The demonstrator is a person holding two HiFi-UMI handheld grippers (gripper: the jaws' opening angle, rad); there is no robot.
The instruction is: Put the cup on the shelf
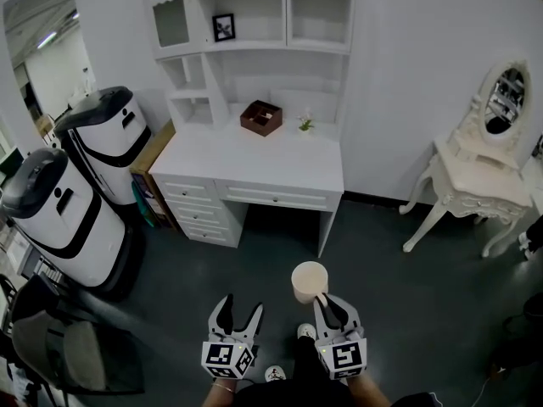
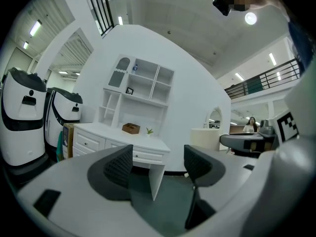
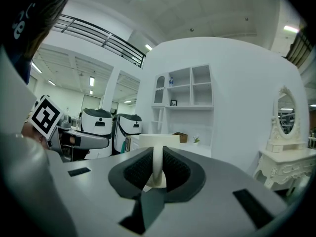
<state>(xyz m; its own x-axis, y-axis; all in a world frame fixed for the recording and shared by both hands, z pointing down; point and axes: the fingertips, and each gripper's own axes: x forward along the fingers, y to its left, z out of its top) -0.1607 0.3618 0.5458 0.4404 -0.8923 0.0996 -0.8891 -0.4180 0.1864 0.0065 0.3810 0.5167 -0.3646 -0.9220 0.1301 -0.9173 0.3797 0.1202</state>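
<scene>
The right gripper (image 1: pixel 326 302) is clamped on the thin handle of the cream cylindrical cup (image 1: pixel 309 281). The cup body sits upright just past its jaw tips, clear of the floor. In the right gripper view the pads (image 3: pixel 137 170) squeeze the handle from both sides, with the cup (image 3: pixel 159 140) body right beyond them. The left gripper (image 1: pixel 240 309) is just beside it, jaws wide apart with nothing between them, as the left gripper view shows too (image 2: pixel 158 162).

Ahead of both grippers the dark grey floor (image 1: pixel 382 253) runs open to the white desk (image 1: pixel 254 155), whose front edge is well apart from the cup. The white shelf unit (image 1: pixel 259 11) stands on the back of the desk. A brown open box (image 1: pixel 260 117) and a small green plant (image 1: pixel 305 124) sit under it.

Off the left gripper's outer side are two white-and-black rounded machines (image 1: pixel 59 210), by the desk's end. Off the right gripper's outer side is a white ornate vanity table (image 1: pixel 475 185) with an oval mirror, with wide floor between it and the desk.
</scene>
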